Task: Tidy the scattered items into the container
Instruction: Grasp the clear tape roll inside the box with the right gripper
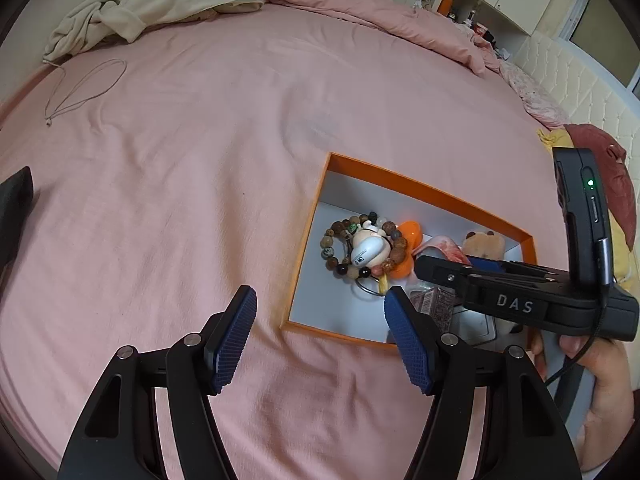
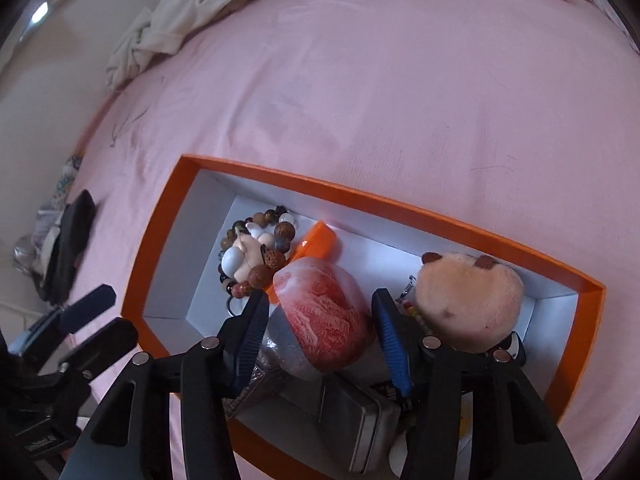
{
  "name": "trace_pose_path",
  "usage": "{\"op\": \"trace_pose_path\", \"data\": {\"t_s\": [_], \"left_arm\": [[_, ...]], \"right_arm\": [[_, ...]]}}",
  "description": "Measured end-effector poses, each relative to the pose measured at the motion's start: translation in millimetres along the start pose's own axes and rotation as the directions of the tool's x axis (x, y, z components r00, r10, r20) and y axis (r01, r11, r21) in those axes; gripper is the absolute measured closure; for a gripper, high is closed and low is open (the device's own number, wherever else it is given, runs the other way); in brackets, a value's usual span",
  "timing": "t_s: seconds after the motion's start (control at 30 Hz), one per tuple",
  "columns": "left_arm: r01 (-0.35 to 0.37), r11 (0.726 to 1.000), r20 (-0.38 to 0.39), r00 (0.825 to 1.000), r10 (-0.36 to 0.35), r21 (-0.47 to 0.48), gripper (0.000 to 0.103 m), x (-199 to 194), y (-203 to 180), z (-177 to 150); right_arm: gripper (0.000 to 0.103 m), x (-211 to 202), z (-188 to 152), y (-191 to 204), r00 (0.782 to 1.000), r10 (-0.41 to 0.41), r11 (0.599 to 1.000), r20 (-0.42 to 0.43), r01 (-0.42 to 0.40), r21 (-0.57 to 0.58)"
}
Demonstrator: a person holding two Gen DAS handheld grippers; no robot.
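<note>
Reading "DAS" on the right gripper [image 1: 444, 268], its jaws apart astride a marbled red pouch [image 2: 324, 312], perhaps untouched, lying lengthwise toward the orange box's [image 2: 400, 204] far wall; left gripper [image 1: 320, 336] gapes over the bed [image 1: 180, 200].

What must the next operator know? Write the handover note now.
Left claw: open, empty, above the pink sheet beside the orange box.
Right claw: over the box, red marbled item between its pads; grip unclear.
Done: bead bracelet, plush toy and tin are in the box.
Left: settle the marbled item; a thin cord loop lies out on the sheet.
</note>
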State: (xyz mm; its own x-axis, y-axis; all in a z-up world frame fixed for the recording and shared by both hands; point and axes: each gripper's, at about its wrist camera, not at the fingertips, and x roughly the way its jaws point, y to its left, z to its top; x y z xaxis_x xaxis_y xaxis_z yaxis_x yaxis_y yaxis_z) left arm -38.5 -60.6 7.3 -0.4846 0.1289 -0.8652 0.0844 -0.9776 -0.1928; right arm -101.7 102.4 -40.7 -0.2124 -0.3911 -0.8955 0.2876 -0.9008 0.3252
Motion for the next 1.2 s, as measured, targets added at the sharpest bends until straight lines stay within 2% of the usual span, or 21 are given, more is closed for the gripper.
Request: {"op": "trace_pose_path", "data": {"t_s": [0.1,0.2,0.23,0.3,0.4,0.47,0.5,0.53,0.6,0.67,0.7,0.8,0.87,0.97,1.03,1.07,1.1,1.13,1.17,1.2], "left_arm": [[0.003,1.000,0.001,1.000,-0.003,0.009,0.036,-1,-3,-1],[0.004,1.000,-0.001,1.000,-0.004,0.022,0.036,-1,-5,-2],[-0.001,1.000,-0.003,1.000,0.001,0.029,0.036,-1,-6,-2],[-0.007,0.999,-0.006,1.000,0.007,0.043,0.036,-1,-8,-3],[-0.010,0.999,-0.008,1.000,0.010,0.052,0.036,-2,-10,-4],[-0.014,0.998,-0.007,1.000,0.014,0.055,0.036,-2,-11,-5],[-0.014,0.998,-0.007,1.000,0.014,0.058,0.036,-3,-11,-5],[-0.015,0.998,-0.006,1.000,0.016,0.060,0.036,-3,-12,-5],[-0.021,0.998,-0.010,1.000,0.022,0.067,0.036,-1,-12,-4],[-0.027,0.997,-0.014,0.999,0.028,0.072,0.036,0,-12,-4],[-0.029,0.997,-0.015,0.999,0.031,0.073,0.036,0,-12,-5],[-0.034,0.997,-0.013,0.999,0.035,0.074,0.036,0,-11,-5],[-0.033,0.997,-0.016,0.999,0.034,0.074,0.036,2,-12,-5],[-0.032,0.996,-0.021,0.999,0.034,0.082,0.036,3,-13,-6],[-0.035,0.996,-0.019,0.999,0.037,0.087,0.036,2,-13,-6],[-0.033,0.995,-0.019,0.999,0.035,0.089,0.036,3,-13,-6],[-0.030,0.996,-0.021,0.999,0.032,0.088,0.036,3,-13,-6],[-0.028,0.996,-0.022,0.999,0.030,0.086,0.036,3,-12,-6],[-0.027,0.996,-0.025,0.999,0.029,0.085,0.036,4,-12,-6],[-0.028,0.996,-0.026,0.999,0.030,0.085,0.036,4,-12,-6]], "right_arm": [[0.068,-10,1,-1,0.998,0.017,1.000,0.056,-0.017,0.011],[0.072,-23,-2,-8,0.993,0.080,0.995,0.085,-0.084,0.053],[0.073,-23,-3,-10,0.994,0.076,0.995,0.076,-0.081,0.054],[0.073,-20,-5,-11,0.995,0.061,0.997,0.073,-0.064,0.048],[0.073,-18,-4,-21,0.993,0.097,0.988,0.073,-0.105,0.114],[0.068,-15,-8,-38,0.978,0.198,0.948,0.061,-0.207,0.243],[0.060,-8,-12,-47,0.965,0.260,0.918,0.032,-0.257,0.303],[0.058,-3,-14,-48,0.960,0.279,0.911,0.012,-0.269,0.314],[0.060,-9,-15,-41,0.971,0.239,0.936,0.020,-0.236,0.262],[0.067,-17,-13,-36,0.979,0.197,0.945,0.052,-0.204,0.257],[0.070,-21,-14,-38,0.977,0.198,0.939,0.077,-0.211,0.273],[0.073,-31,-15,-45,0.950,0.284,0.897,0.132,-0.312,0.312],[0.074,-34,-15,-46,0.952,0.276,0.900,0.131,-0.304,0.311],[0.076,-37,-21,-53,0.944,0.304,0.874,0.130,-0.331,0.357],[0.078,-45,-19,-42,0.979,0.171,0.938,0.109,-0.196,0.285],[0.078,-49,-19,-38,0.980,0.157,0.948,0.118,-0.183,0.262],[0.078,-47,-21,-43,0.953,0.273,0.904,0.128,-0.300,0.306],[0.089,-44,-23,-49,0.934,0.333,0.868,0.126,-0.356,0.345],[0.102,-49,-22,-48,0.970,0.220,0.922,0.107,-0.243,0.303],[0.101,-56,-22,-40,0.988,0.090,0.965,0.124,-0.118,0.236]]}}
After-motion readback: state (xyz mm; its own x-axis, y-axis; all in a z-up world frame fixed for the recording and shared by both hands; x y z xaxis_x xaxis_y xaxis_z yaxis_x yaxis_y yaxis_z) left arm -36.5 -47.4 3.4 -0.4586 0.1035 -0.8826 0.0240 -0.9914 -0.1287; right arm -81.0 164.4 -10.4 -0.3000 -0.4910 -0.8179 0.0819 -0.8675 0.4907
